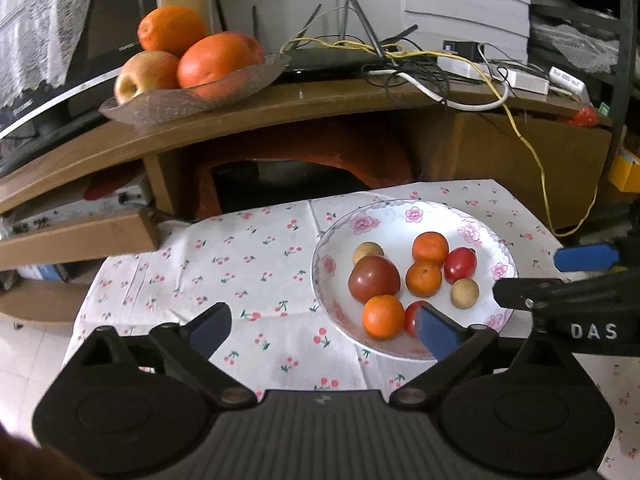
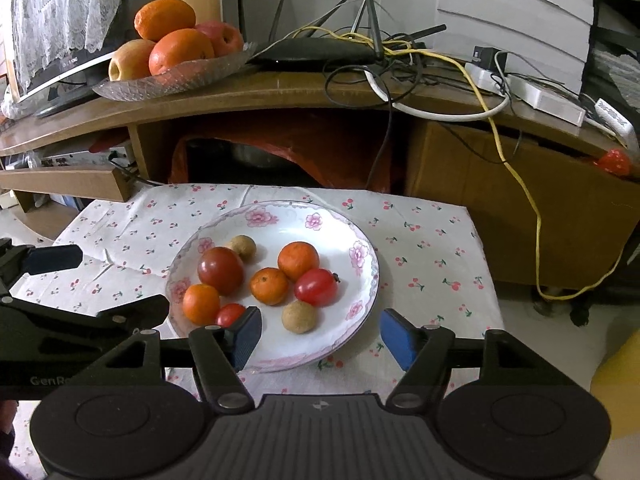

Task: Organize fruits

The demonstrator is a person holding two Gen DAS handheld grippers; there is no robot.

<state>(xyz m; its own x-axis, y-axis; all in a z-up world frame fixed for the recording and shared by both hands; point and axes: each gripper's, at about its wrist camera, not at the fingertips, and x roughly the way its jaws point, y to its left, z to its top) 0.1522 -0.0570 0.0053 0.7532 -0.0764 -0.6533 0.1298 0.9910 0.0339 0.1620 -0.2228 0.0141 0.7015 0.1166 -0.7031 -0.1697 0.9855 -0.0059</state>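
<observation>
A white plate with a pink floral rim [image 1: 394, 228] [image 2: 340, 240] sits on a cherry-print cloth [image 1: 248, 264]. On it lie three small oranges [image 1: 424, 278] [image 2: 269, 285], a large dark tomato [image 1: 374, 279] [image 2: 220, 270], two small red tomatoes [image 1: 460, 265] [image 2: 316, 287] and two brown longans [image 1: 465, 293] [image 2: 300, 317]. My left gripper [image 1: 322, 330] [image 2: 96, 286] stands wide open over the cloth at the plate's left edge, holding nothing. My right gripper [image 2: 320, 338] [image 1: 556, 276] is open at the plate's near rim, with no fruit touching its pads.
On the wooden shelf behind, a glass dish [image 1: 192, 98] [image 2: 172, 80] holds large oranges and apples. A router and tangled cables [image 2: 360, 52] lie beside it, and a yellow cable [image 2: 532, 208] hangs down at the right. A screen stands at the far left.
</observation>
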